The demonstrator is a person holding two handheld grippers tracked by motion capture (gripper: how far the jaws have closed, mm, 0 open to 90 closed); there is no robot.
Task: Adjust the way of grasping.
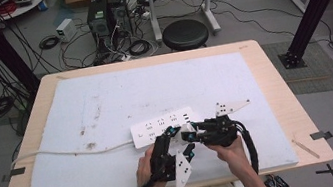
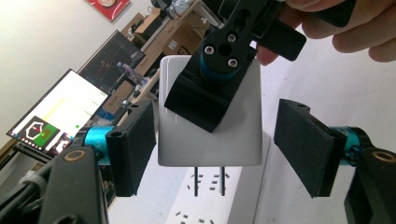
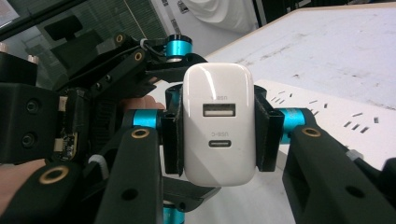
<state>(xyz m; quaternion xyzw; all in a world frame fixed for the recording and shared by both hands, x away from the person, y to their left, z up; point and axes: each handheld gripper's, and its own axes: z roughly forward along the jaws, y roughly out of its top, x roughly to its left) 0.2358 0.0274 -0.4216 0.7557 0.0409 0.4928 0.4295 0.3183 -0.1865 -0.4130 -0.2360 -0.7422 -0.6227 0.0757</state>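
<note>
Charger [image 3: 219,123], white USB wall type, sits clamped between my right gripper [image 3: 217,135] jaws, pads pressed on both its sides, ports facing my camera. Prongs point down, just above the white power strip [image 1: 162,126] on the desk [image 1: 261,66], not yet in the sockets as far as I can tell. My left gripper [image 2: 215,147] jaws stand wide apart around the charger, one pad close beside its side, other pad well off, nothing gripped. Power strip lies on the white mat [image 1: 105,103], cord trailing off left.
</note>
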